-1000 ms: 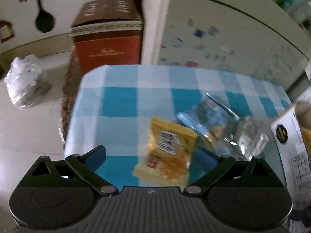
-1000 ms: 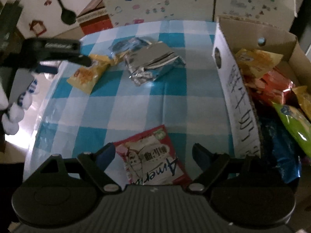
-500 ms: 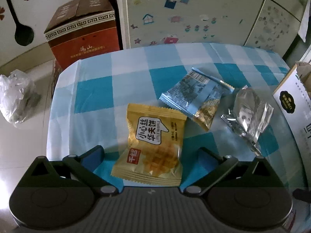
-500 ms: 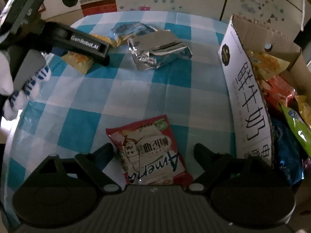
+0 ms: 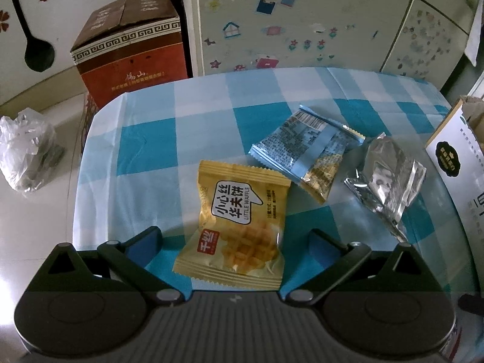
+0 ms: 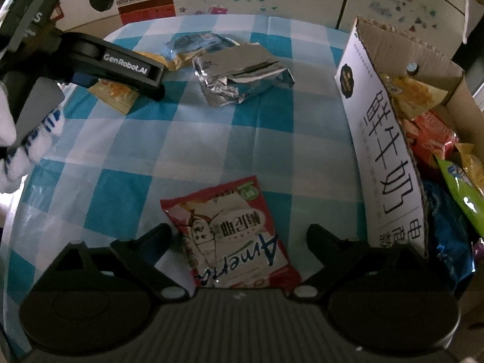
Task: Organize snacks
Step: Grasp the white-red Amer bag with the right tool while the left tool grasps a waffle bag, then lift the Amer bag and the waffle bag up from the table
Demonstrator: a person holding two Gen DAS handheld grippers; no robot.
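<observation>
Snacks already fill your carton (image 6: 390,139); beside it, four packets remain on the bench (image 6: 127,157), both grippers open and empty.

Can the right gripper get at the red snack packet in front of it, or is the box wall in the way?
Probably yes. The right gripper is open, and the red snack packet lies flat between its fingers with a gap on each side. The cardboard box stands off to the right, apart from the packet.

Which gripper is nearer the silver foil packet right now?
Left. The left gripper straddles the yellow waffle packet, two packets from the silver foil packet; the right gripper straddles the red packet, across open cloth.
</observation>
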